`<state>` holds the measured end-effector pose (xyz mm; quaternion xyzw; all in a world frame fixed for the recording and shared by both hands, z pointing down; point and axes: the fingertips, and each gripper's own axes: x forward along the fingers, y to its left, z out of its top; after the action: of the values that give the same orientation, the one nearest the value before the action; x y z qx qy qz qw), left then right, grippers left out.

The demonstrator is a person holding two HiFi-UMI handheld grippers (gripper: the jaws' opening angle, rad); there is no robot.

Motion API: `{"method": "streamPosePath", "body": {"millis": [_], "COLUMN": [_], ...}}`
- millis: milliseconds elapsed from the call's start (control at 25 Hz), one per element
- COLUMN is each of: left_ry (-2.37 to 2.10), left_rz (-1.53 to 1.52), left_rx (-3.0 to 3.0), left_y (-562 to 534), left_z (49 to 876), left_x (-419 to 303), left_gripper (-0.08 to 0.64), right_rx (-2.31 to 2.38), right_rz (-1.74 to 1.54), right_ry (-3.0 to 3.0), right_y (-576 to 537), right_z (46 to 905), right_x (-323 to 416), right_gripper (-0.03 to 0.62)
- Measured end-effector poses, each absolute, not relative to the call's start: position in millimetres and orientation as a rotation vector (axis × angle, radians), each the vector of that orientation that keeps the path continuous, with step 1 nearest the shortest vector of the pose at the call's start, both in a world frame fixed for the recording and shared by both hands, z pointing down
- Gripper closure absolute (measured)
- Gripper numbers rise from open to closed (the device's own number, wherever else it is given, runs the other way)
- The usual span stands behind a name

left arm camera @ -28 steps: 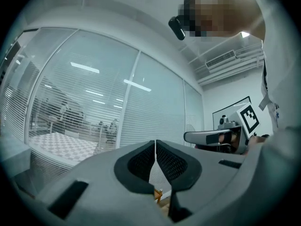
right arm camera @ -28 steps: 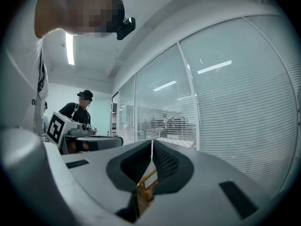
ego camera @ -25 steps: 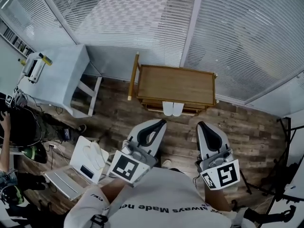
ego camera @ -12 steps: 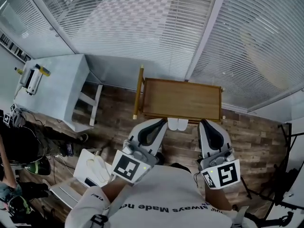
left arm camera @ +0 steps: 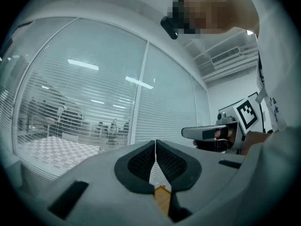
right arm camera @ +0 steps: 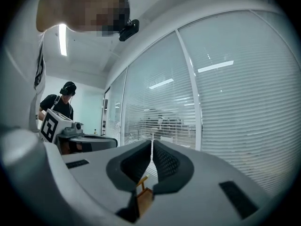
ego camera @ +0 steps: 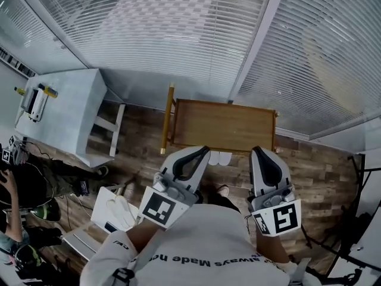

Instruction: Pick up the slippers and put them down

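Slippers (ego camera: 221, 158) by the wooden table (ego camera: 221, 126) — both sets of jaws shut

We hold the left gripper (ego camera: 201, 152) and the right gripper (ego camera: 259, 153) out level in front of us, side by side, and both point toward the wooden table on the far side. The jaws of each one are pressed together with nothing between them. The white slippers lie as a pair at the near edge of that table, between the two grippers — we cannot tell if they sit on the floor or on a low shelf. A pale table (ego camera: 62, 115) stands well off to the left.
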<state>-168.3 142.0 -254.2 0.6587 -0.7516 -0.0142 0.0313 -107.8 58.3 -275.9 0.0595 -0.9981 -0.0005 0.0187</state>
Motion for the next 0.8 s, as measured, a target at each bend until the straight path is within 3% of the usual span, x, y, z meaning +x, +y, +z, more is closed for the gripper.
{"method": "streamPosePath", "body": {"millis": [800], "left_ry": [-2.285], "left_rz": [-0.005], "left_rx": [1.991], "left_y": [109.6], "left_z": [-188.9], "left_x": [-159.8], "left_gripper": [0.546], "right_rx": [0.129], "right_rz": [0.107], "right_ry": [-2.994], "right_y": [30.1], "right_z": [-197.8], "right_x": [-102.6], "right_gripper": [0.574]}}
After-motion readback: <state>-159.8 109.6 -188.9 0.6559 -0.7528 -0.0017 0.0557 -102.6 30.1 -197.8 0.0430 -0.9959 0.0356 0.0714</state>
